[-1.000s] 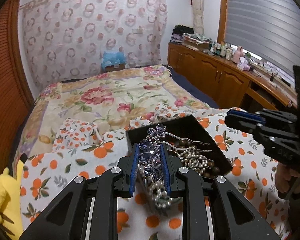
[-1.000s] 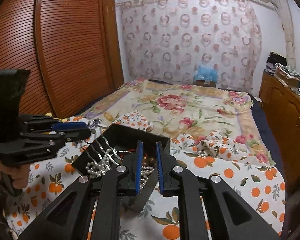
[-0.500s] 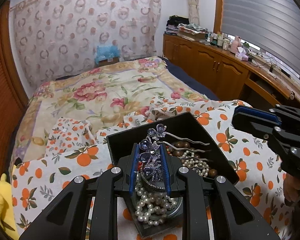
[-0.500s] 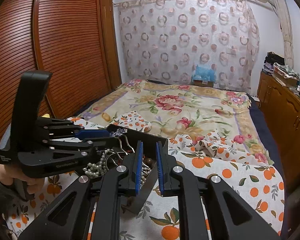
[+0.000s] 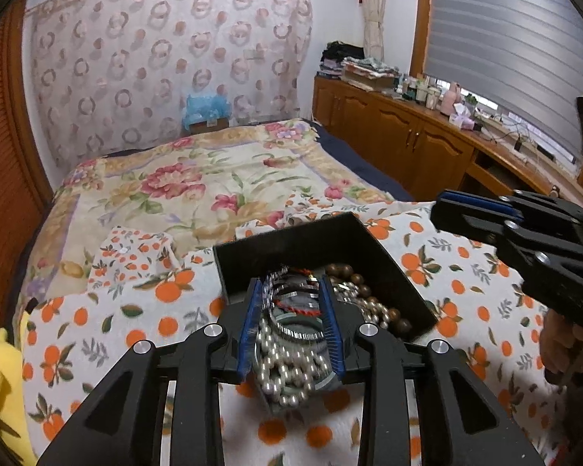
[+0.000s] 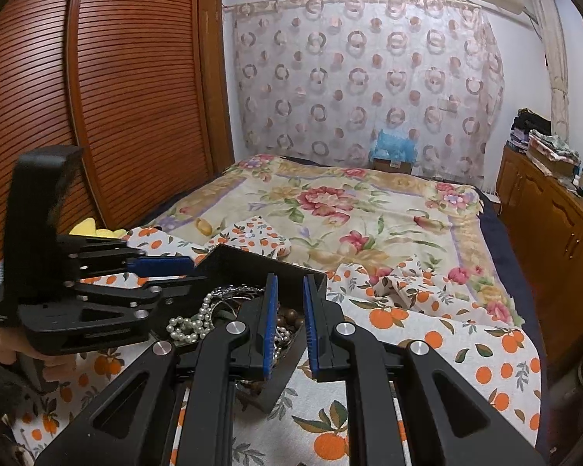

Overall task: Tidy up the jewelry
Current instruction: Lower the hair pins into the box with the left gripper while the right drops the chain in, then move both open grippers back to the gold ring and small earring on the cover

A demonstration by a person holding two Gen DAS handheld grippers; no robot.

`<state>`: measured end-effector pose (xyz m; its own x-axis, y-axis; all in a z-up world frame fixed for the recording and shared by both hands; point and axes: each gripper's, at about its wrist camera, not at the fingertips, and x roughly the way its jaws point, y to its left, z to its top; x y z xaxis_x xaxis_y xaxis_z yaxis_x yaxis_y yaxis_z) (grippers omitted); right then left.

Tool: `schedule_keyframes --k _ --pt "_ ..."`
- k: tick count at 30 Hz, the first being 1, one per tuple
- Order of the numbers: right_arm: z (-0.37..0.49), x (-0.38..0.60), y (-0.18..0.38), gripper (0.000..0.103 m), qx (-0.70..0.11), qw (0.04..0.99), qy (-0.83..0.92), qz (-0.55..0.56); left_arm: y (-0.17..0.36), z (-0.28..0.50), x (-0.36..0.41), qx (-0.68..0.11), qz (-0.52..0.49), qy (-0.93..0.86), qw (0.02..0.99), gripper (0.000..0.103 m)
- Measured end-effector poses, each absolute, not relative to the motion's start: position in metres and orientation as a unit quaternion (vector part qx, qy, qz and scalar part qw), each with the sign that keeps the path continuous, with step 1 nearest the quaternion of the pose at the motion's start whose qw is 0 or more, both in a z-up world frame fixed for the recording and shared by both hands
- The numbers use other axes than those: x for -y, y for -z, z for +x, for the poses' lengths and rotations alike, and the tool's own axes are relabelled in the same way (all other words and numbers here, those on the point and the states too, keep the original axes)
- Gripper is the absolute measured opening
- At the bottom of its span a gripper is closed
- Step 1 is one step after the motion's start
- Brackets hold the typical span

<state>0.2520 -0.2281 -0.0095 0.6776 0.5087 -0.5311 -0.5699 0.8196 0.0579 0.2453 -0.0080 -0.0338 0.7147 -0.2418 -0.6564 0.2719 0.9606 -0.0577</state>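
Note:
A black open box (image 5: pixel 252 260) sits on the orange-print cloth (image 5: pixel 109 322) on the bed; it also shows in the right wrist view (image 6: pixel 252 262). It holds a pearl necklace (image 5: pixel 287 361), brown beads (image 5: pixel 349 275), silver bangles (image 5: pixel 297 328) and a red cord. My left gripper (image 5: pixel 290 291) is open and empty just above the box's contents; the purple flower hairpin is out of sight. My right gripper (image 6: pixel 290 287) is slightly open and empty at the box's right wall. The left gripper shows in the right wrist view (image 6: pixel 163 272) and the pearls (image 6: pixel 192 320) lie under it.
A floral bedspread (image 5: pixel 198 182) covers the bed beyond the cloth. A wooden cabinet (image 5: pixel 408 143) with clutter runs along the right wall. A slatted wardrobe (image 6: pixel 116 116) stands at the left. A yellow item (image 5: pixel 0 384) lies at the cloth's left edge.
My left gripper has opened wider and let go of the purple flower hairpin, which is no longer between its fingers. It has moved lower over the box. My right gripper has stayed put.

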Motion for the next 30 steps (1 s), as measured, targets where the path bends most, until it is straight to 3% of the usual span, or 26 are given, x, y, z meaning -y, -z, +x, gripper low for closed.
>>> schedule_keyframes --k 4,13,19,24,26,28,30 --pt "0.244 0.227 0.005 0.015 -0.269 0.913 -0.300 -0.061 0.032 0.224 0.002 -0.345 0.018 0.140 0.928 0.040" --pt "0.214 0.218 0.002 0.015 -0.266 0.910 -0.309 -0.076 0.048 0.176 -0.026 -0.356 0.001 0.117 0.927 0.051" --pt "0.188 0.214 0.004 0.015 -0.270 0.907 -0.314 -0.083 0.055 0.153 -0.041 -0.359 -0.009 0.102 0.928 0.071" --pt "0.168 0.210 0.013 0.015 -0.280 0.902 -0.317 -0.091 0.060 0.133 -0.047 -0.364 -0.008 0.095 0.926 0.077" --pt "0.160 0.210 0.020 0.018 -0.287 0.899 -0.318 -0.095 0.062 0.127 -0.049 -0.366 -0.008 0.092 0.926 0.078" --pt "0.154 0.208 0.026 0.031 -0.295 0.896 -0.318 -0.097 0.064 0.119 -0.051 -0.369 -0.010 0.090 0.925 0.079" --pt "0.148 0.206 0.033 0.031 -0.302 0.892 -0.322 -0.101 0.067 0.111 -0.053 -0.373 -0.010 0.092 0.923 0.079"
